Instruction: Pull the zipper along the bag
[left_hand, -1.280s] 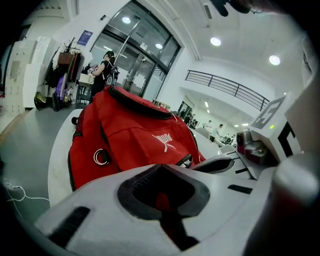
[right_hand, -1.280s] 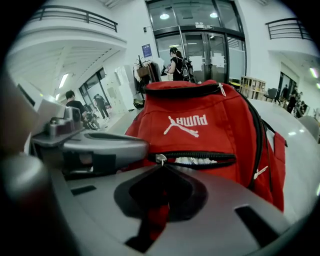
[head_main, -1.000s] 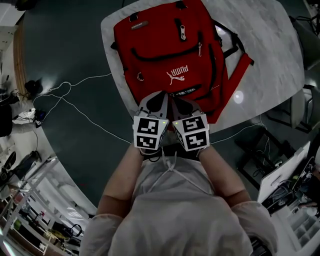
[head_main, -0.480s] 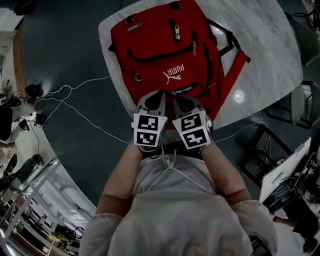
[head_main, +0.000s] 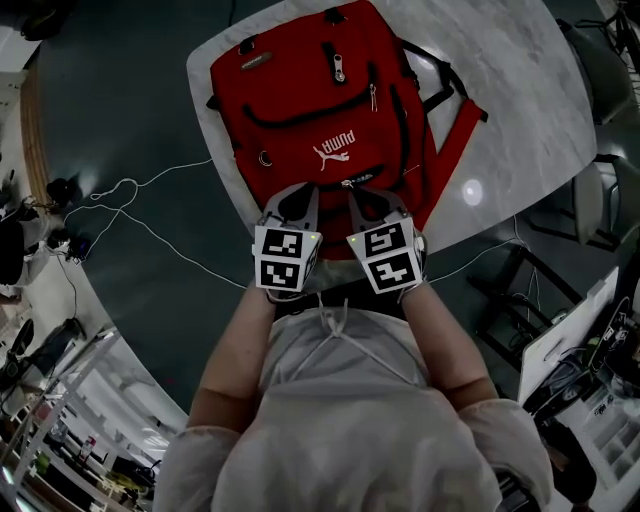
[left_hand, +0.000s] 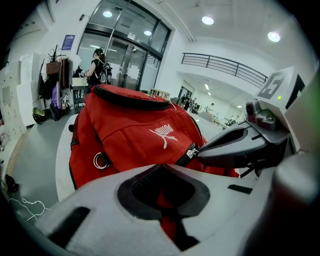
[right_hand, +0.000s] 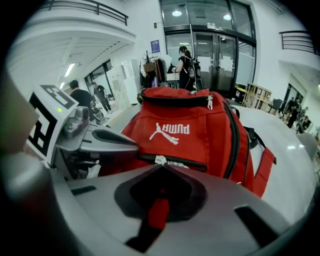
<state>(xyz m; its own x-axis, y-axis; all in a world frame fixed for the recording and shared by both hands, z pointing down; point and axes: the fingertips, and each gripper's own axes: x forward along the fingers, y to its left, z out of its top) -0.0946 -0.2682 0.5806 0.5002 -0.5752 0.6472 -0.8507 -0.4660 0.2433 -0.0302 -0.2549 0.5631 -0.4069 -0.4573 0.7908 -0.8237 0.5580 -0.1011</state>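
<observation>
A red backpack (head_main: 310, 110) lies flat on a white marble table (head_main: 520, 90), logo side up. Its lower front zipper, with a pale pull (head_main: 348, 183), runs just ahead of both grippers. My left gripper (head_main: 297, 195) is at the bag's near edge with its jaws closed together (left_hand: 162, 167); only red fabric shows through the slit. My right gripper (head_main: 362, 195) is beside it, jaws also together (right_hand: 162, 167). Its tip sits right at the zipper pull (right_hand: 160, 160), which also shows in the left gripper view (left_hand: 192, 150). I cannot tell whether it touches the pull.
The bag's red shoulder straps (head_main: 455, 140) spread to the right on the table. White cables (head_main: 150, 225) trail over the dark floor at left. Desks and chairs (head_main: 600, 200) stand at right. People stand far off by glass doors (right_hand: 187, 62).
Both grippers have edged slightly forward and left along the bag's near edge. The bag sits higher and further left in the head view.
</observation>
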